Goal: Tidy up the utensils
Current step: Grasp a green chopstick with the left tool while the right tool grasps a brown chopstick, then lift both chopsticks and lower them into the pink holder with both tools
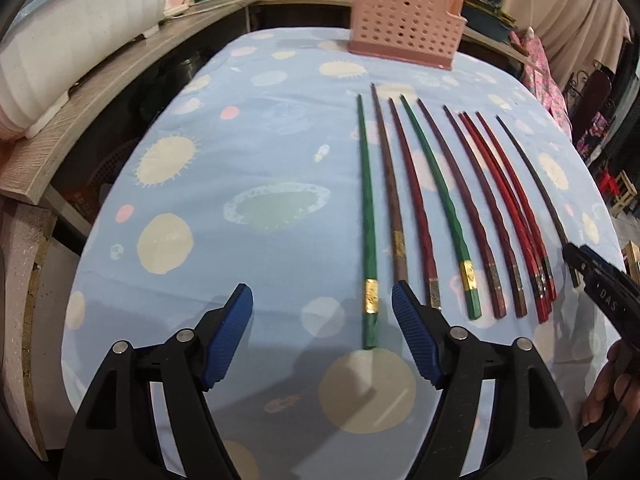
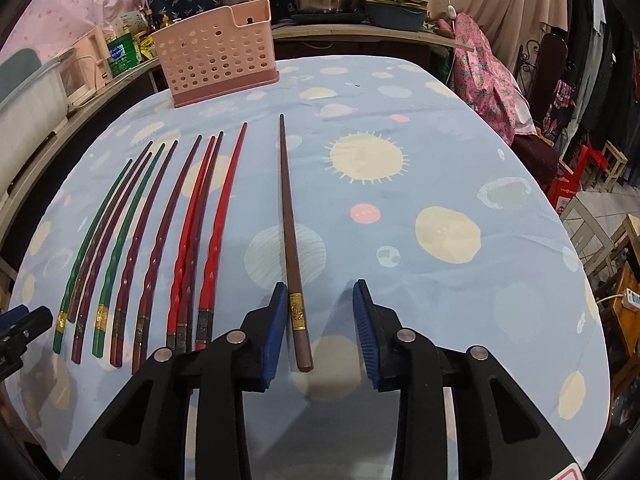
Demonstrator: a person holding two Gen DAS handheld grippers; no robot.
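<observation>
Task looks barely begun, if at all. Every chopstick in view lies flat on the bench [image 1: 248, 128], none in the pink perforated holder [image 1: 404, 32], which stands upright at the far edge, well apart from the row. Its inside is hidden in both views, so contents unknown.

Row of chopsticks [image 1: 460, 208] runs roughly parallel, tips toward the holder: green, brown, dark red and bright red ones, not grouped by colour. Two bright red ones touch or overlap.

Left gripper [image 1: 322, 336]: fingers spread wide, holding nothing. The leftmost green chopstick [image 1: 367, 216] lies with its thick end between them, untouched.

Right gripper [image 2: 320, 332]: fingers also wide apart, empty. The lone brown chopstick [image 2: 289, 216], set apart at the right end of the row, has its thick end between them, lying just beside the left finger; contact there cannot be judged.

Judgement: all sorting and stowing remains.

Writing: "DAS" on the right gripper's body, seen from the left wrist view. Gold bands on the chopsticks carry marks too small to read. Labels on background bottles illegible.
</observation>
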